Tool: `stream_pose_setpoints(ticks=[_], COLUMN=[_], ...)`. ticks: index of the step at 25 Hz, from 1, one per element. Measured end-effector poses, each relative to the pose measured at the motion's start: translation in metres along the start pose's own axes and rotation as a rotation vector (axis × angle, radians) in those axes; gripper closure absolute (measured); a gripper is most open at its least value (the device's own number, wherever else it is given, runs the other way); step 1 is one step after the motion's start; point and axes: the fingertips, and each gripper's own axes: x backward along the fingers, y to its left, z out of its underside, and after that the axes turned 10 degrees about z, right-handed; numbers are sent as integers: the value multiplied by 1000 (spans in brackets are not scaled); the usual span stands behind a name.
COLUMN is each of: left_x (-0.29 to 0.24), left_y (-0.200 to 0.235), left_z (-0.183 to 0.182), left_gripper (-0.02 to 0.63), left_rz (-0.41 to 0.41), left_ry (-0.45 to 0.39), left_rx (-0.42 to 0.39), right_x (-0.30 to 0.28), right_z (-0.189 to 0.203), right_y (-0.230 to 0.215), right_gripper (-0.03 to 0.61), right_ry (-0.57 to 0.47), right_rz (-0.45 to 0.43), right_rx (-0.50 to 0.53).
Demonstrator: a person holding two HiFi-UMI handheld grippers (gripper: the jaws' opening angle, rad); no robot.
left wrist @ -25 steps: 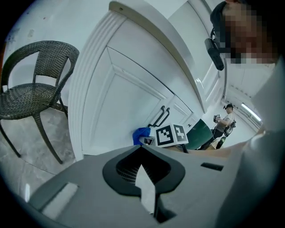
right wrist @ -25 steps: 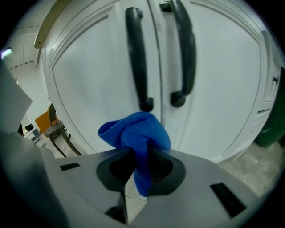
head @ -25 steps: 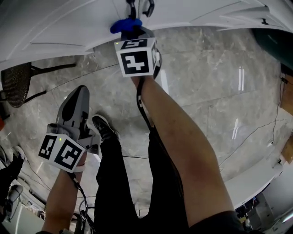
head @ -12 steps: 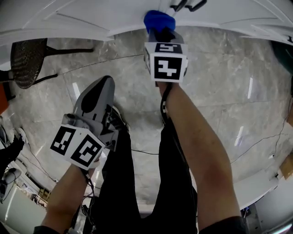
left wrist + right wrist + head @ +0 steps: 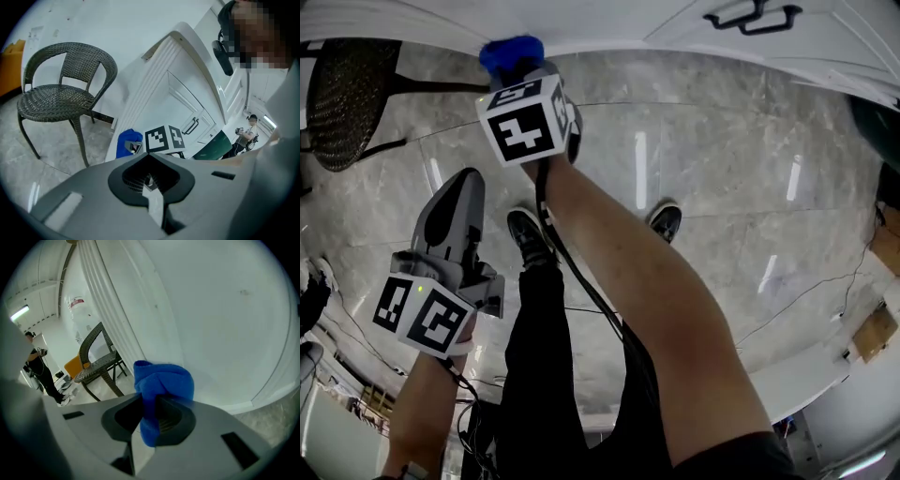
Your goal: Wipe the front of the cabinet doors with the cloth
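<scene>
Cloth (image 5: 164,380) pinched in R tool (image 5: 149,423), at cabinet door (image 5: 225,324); L tool (image 5: 150,182) closed, empty.

— Where's the right arm (image 5: 649,302)?
— Bare, stretched well forward, with the right tongs (image 5: 521,67) at its far end. Their jaws are clamped on the blue cloth (image 5: 510,52).
— And the left?
— The left forearm (image 5: 427,405) is held close to the body, and the left tongs (image 5: 465,183) point forward, sitting nearer the person than the right ones. Their jaws meet with nothing between them
</scene>
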Motion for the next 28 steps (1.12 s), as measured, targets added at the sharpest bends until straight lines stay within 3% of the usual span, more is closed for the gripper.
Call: stream_pose_setpoints(ticks=[6, 10, 18, 24, 28], left_x=[-12, -39, -132, -181, -185], left_y=[16, 16, -25, -35, -43], left_z=[0, 2, -4, -10, -20], left_gripper=[615, 615, 615, 615, 614], left_rz=[-20, -29, 28, -4, 1], left_ry=[26, 55, 82, 92, 73], left_rx=[-75, -115, -187, -148, -173], right_x=[-7, 6, 53, 82, 90], right_z=[0, -5, -3, -2, -1], right_y=[-34, -110, -221, -267, -274], right_gripper=[518, 517, 518, 518, 518], right_ry=[11, 2, -31, -38, -38], right_rz=[26, 134, 234, 273, 285], right_rx=[27, -15, -102, -67, -52])
